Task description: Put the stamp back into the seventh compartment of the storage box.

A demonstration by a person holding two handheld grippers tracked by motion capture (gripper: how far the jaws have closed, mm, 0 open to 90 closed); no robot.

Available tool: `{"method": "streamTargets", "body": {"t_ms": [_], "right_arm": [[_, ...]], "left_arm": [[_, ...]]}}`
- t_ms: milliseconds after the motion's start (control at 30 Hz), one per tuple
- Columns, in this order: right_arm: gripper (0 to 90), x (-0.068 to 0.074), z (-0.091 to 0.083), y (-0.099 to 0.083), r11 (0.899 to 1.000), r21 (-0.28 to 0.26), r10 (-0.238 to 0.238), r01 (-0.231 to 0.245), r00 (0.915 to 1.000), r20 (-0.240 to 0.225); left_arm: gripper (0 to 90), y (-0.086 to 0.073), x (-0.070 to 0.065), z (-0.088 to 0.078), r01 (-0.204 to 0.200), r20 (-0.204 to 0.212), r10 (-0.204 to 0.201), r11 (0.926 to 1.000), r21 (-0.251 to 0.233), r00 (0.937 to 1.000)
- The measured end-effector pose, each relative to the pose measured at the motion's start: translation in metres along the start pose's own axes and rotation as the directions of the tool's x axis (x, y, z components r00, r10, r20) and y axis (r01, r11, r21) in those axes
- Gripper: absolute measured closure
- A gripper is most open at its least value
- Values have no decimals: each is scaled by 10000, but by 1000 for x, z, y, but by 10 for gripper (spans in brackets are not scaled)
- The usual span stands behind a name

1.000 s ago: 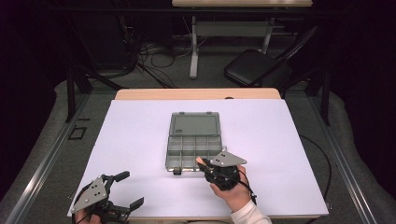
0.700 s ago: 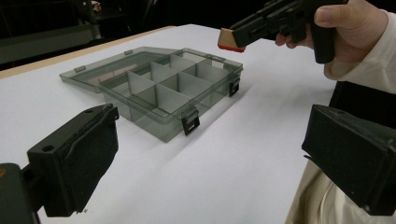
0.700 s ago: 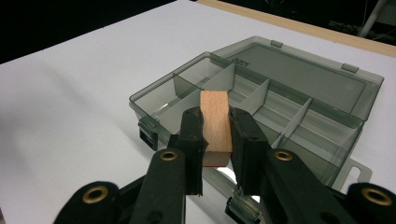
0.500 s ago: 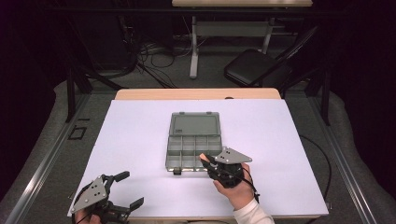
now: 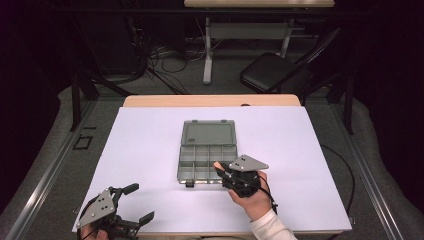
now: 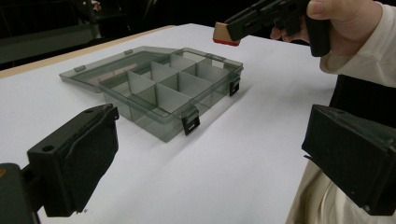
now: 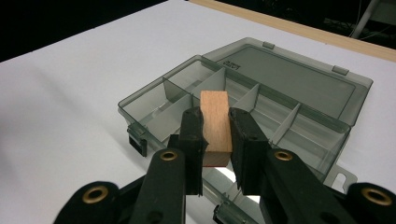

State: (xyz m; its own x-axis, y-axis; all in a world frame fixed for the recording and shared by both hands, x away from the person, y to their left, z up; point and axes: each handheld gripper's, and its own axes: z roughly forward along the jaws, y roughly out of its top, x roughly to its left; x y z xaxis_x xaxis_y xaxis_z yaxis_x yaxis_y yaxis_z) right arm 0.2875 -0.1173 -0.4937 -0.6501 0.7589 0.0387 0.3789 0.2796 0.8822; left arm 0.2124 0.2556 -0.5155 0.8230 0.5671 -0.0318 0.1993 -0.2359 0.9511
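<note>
Overhead, my right gripper (image 5: 223, 172) clamped a small wooden block (image 7: 215, 126) between its jaws, hovering above the near right corner of the open compartment box (image 5: 205, 150) on the white table (image 5: 300, 150). Nothing lay between block and compartments. My left gripper (image 5: 140, 202), jaws spread wide and empty, rested near the table's front left edge, well apart from the box.

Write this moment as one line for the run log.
right gripper: shut on wooden block, above organizer box | left gripper: open, idle | box lid open
</note>
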Motion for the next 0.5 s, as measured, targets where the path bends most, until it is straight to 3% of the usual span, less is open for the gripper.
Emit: {"method": "streamTargets", "body": {"t_ms": [67,100,500], "right_arm": [[760,-1,2,2,10000,-4,-46,46,10000,18],[760,-2,3,5,10000,61,-69,69,10000,2],[761,-10,11,10,9982,588,92,-88,9999,-69]], "left_arm": [[33,0,0,0,2,-2,-2,10000,-4,10000],[33,0,1,0,-19,220,18,10000,21,9998],[33,0,0,0,10,1,-10,10000,-31,10000]]}}
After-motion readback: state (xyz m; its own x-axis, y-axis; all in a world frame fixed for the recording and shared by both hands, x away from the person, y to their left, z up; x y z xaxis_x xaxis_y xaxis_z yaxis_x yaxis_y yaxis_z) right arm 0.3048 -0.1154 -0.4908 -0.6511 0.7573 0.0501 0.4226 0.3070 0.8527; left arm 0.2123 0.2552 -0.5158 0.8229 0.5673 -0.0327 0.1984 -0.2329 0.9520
